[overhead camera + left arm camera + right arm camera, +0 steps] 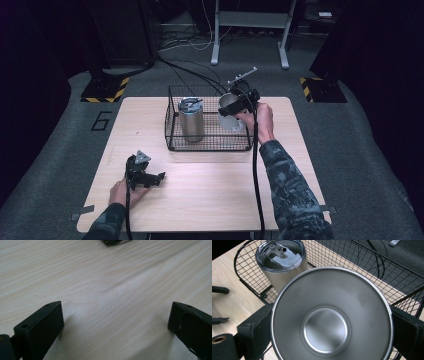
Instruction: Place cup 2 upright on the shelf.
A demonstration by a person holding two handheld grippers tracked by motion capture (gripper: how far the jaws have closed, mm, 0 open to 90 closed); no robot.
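From overhead the high view faces forward over the table (210, 195), sharing the wire basket (172, 125) with the close, downward-looking right gripper view.

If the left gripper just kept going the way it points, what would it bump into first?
Probably the wire basket. The left gripper, jaws open over the bare table, points towards the basket's corner at the top of its view, though it tilts down and might scrape the table first.

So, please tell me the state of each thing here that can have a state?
Open steel cup: upright, without lid, empty, clamped between the right tool's jaws at the basket.
Lidded tumbler: upright, closed with a clear lid, standing inside the basket.
Wire basket: upright on the table.
Right tool: shut on the cup.
Left tool: open, holding nothing, low over the table.
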